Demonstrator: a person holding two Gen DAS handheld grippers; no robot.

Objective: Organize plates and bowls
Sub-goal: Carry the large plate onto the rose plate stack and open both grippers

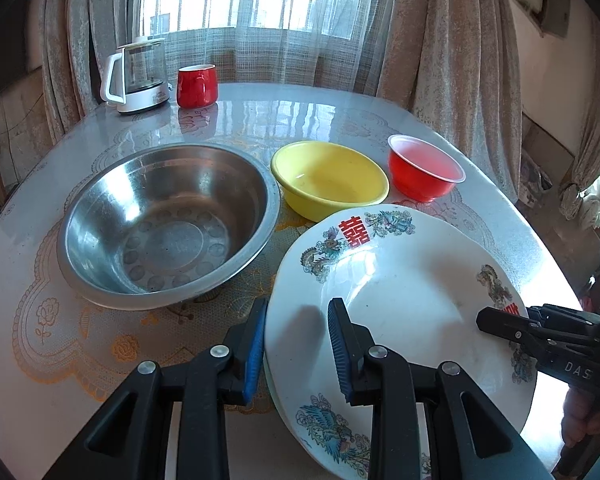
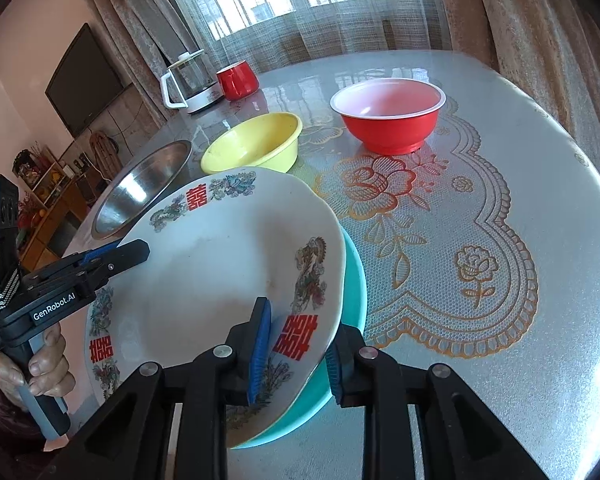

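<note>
White plate (image 2: 220, 264) with red double-happiness characters and dragon-and-phoenix motifs: lower centre of the right wrist view, tilted, its right edge raised, resting on a teal plate (image 2: 352, 280) of which only a crescent shows along that edge. Steel bowl (image 1: 168, 224): centre left of the left wrist view, upright, empty. Yellow bowl (image 1: 330, 178): just right of it, upright, empty. Red bowl (image 1: 424, 170) with pale interior: further right, upright, apart from the others.

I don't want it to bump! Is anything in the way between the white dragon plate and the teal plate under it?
Nothing visible is. The white plate sits right over the teal plate; the yellow bowl, red bowl and steel basin stand farther back.
</note>
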